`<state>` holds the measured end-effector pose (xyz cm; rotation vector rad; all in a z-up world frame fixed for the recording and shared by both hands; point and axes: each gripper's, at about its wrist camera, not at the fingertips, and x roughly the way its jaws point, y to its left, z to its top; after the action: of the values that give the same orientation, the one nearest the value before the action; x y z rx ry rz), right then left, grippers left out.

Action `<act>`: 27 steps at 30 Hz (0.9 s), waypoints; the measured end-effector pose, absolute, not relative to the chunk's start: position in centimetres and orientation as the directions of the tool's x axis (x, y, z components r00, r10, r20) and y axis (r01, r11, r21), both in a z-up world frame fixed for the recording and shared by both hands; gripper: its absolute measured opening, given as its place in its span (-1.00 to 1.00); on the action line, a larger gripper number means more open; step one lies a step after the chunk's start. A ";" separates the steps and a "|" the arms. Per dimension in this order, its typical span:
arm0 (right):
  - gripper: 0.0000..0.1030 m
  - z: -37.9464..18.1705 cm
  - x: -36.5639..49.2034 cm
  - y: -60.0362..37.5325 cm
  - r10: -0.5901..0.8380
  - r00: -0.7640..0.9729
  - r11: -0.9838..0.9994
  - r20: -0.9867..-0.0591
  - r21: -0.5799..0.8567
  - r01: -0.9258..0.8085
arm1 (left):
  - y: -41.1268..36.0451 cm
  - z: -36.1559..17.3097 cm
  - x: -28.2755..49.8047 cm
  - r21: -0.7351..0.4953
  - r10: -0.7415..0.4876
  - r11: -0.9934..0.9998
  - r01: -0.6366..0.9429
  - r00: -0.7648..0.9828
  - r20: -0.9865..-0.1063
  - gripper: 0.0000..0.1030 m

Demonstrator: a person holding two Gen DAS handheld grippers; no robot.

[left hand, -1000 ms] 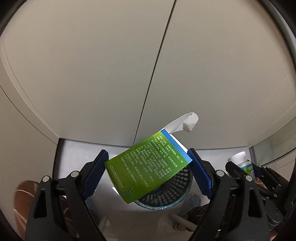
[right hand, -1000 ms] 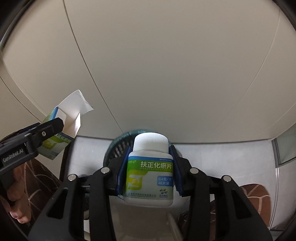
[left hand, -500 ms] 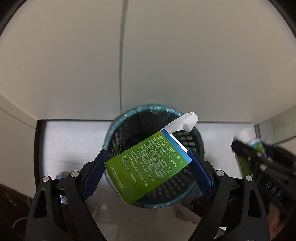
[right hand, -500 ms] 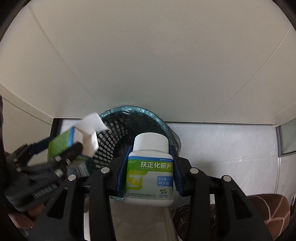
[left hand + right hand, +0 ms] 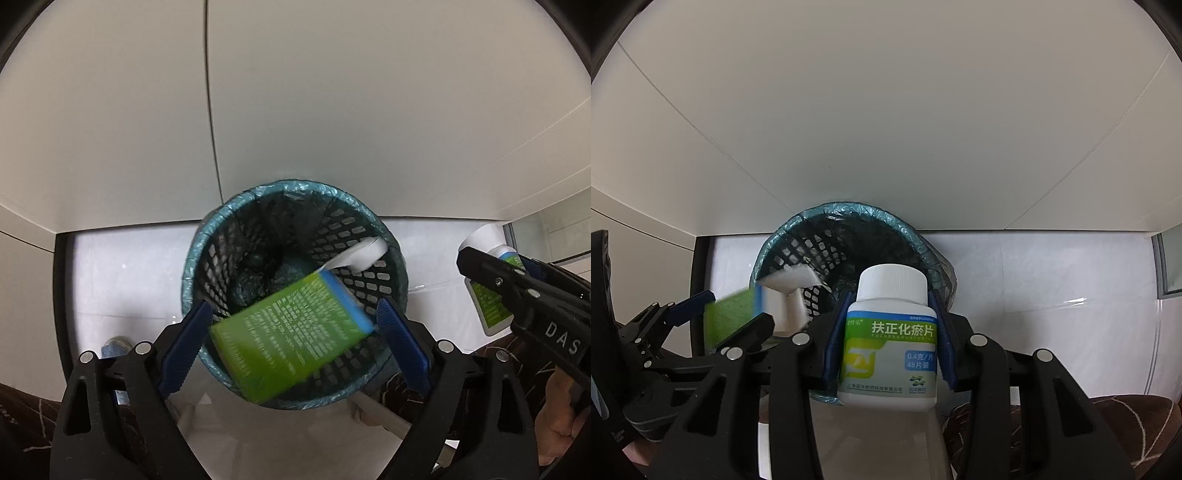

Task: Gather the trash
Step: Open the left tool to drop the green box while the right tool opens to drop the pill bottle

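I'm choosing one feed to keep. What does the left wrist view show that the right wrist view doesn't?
Only the left wrist view looks down into the bin, showing the liner at its bottom and the box's printed green face between the left claw's pads.

Only the right wrist view shows the bottle's front label, clamped in the right claw.

Both show the bin, box, bottle and white floor.

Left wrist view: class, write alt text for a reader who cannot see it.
A green medicine box, white flap open, sits blurred between the spread blue pads of the left hand-held gripper, above a black mesh wastebasket lined with a teal bag. At far right, the right hand-held gripper grips a white pill bottle.
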<state>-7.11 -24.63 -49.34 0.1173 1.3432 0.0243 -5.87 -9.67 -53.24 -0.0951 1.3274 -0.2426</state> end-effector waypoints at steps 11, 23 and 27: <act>-0.22 -49.9 -6.8 -23.7 0.126 0.226 0.990 -0.966 0.136 0.028 | -7.3 -52.2 -5.7 -0.133 -0.148 0.988 0.076 0.251 -0.957 0.88; 0.11 -50.4 -6.4 -21.2 0.183 0.222 0.983 -0.958 0.181 -0.031 | -4.0 -51.6 -5.4 -0.110 -0.105 0.994 -0.005 0.274 -0.956 0.89; 0.34 -50.0 -6.3 -21.0 0.182 0.229 0.983 -0.956 0.179 -0.034 | -3.8 -51.3 -5.4 -0.096 -0.088 0.995 -0.015 0.285 -0.954 0.89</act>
<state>-6.33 -21.05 -50.00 0.1296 1.3328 0.1496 -5.36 -3.84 -51.30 -0.0919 1.2812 -0.0491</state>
